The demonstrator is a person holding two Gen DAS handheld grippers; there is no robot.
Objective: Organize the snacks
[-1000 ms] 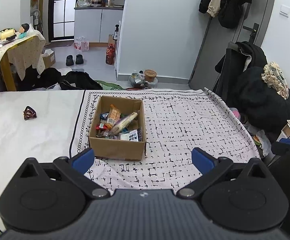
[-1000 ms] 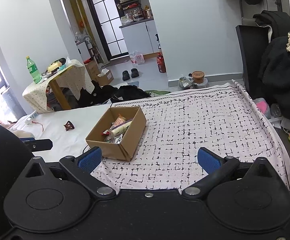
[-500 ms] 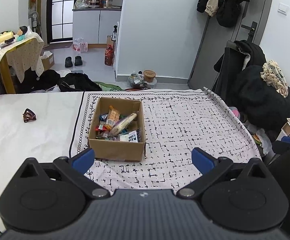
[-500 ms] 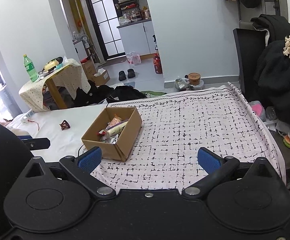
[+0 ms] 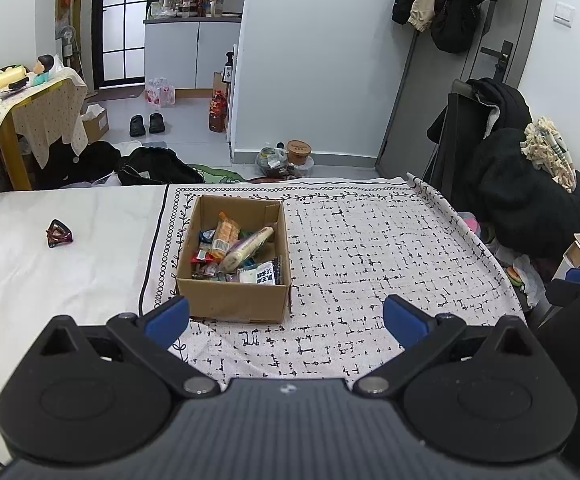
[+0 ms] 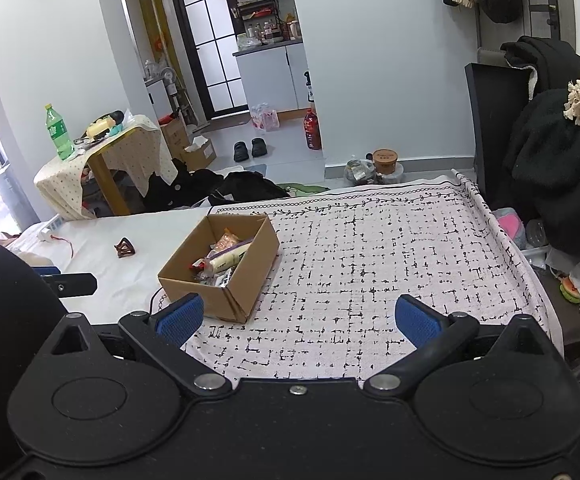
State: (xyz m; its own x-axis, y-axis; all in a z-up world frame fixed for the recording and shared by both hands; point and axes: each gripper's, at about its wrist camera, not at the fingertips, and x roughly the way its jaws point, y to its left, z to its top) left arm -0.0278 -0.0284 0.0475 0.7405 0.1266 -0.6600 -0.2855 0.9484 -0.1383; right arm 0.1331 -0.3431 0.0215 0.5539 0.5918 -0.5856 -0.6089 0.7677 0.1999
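Observation:
An open cardboard box [image 5: 234, 300] [image 6: 258, 256] sits on the black-and-white patterned cloth [image 5: 389, 248] [image 6: 369, 264]. It holds several snack packets, among them an orange packet [image 5: 226, 234] and a long cream-coloured pack [image 5: 248, 249] [image 6: 228, 257]. My left gripper [image 5: 286, 320] hangs open just short of the box's near wall, nothing between its blue pads. My right gripper [image 6: 297, 320] is open too, to the right of the box over bare cloth. Each gripper's blue tip shows at the other view's edge.
A small dark-red crumpled wrapper [image 5: 58, 233] [image 6: 125, 248] lies on the white sheet left of the cloth. Beyond the bed are clothes on the floor, a draped side table [image 6: 102, 152] with a green bottle [image 6: 58, 131], and a chair piled with dark coats [image 5: 529, 196].
Both views have shifted only slightly, the box staying at about the same distance. Both grippers remain open and empty.

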